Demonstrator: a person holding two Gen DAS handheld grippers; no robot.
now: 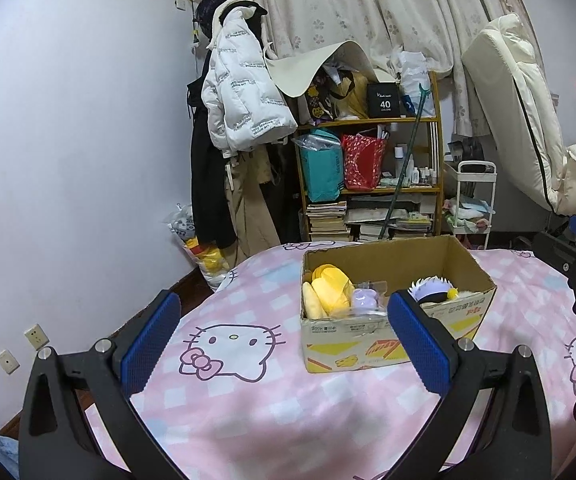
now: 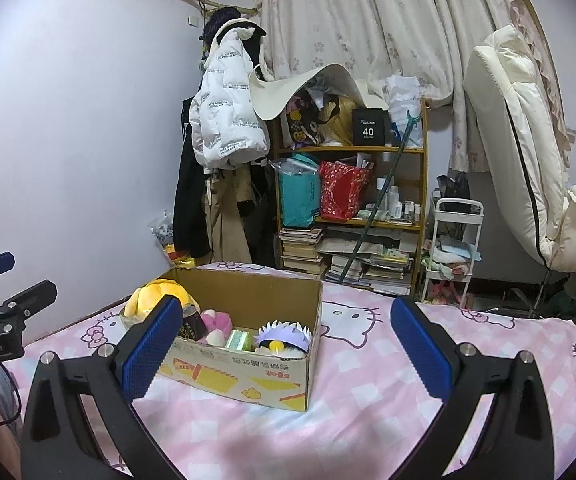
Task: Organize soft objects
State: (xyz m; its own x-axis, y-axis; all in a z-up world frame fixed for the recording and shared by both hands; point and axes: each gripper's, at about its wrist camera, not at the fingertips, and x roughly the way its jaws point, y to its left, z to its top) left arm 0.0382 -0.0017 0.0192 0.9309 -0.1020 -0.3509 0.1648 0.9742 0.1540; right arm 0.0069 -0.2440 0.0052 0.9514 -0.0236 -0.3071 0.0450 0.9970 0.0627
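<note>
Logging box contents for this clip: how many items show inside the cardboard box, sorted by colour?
Seen in the cardboard box, right wrist view:
Yellow: 1, plush
Pink: 1, plush
White-haired: 1, doll
Green: 1, packet
Dark: 1, can-like item
Total: 5 visible; more may lie hidden underneath.

Your left wrist view faces the cardboard box [image 1: 391, 280] from its left-front, your right wrist view from its right-front; both share the bookshelf [image 2: 351, 208] behind.

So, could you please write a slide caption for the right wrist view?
Open right gripper facing a cardboard box of plush toys on a pink bedspread.
</note>
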